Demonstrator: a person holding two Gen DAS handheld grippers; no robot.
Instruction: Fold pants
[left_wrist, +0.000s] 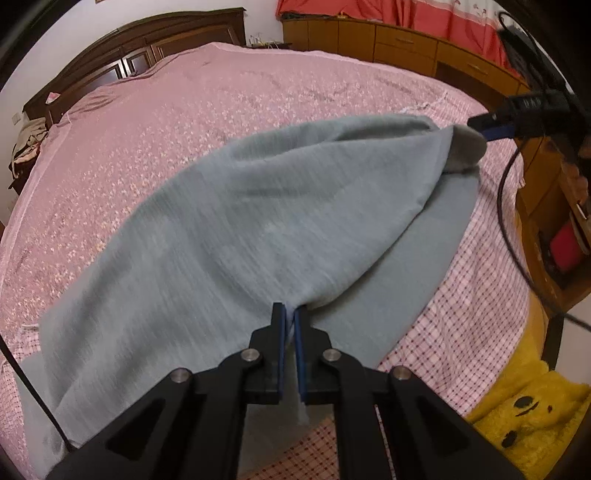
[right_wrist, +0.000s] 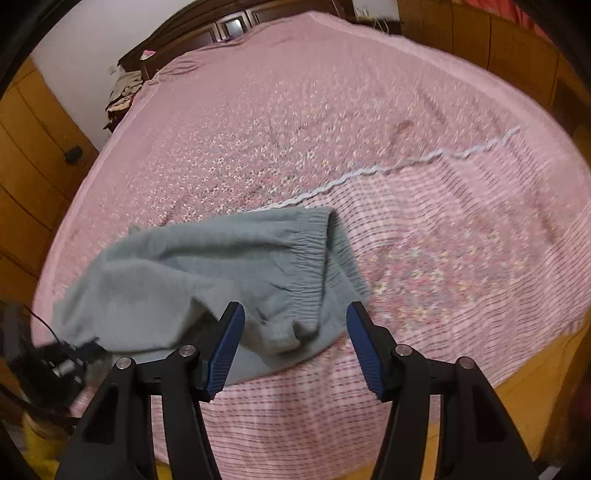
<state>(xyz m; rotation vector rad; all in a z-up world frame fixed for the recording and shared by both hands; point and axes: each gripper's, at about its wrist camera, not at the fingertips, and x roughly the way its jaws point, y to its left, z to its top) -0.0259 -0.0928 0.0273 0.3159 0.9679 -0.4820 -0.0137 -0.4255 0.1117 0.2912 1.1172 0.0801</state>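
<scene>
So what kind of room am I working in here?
Almost certainly a home bedroom. The grey pants lie on a wide bed with a pink floral bedspread, a dark wooden headboard stands at the far end, and wooden drawers line the wall.
</scene>
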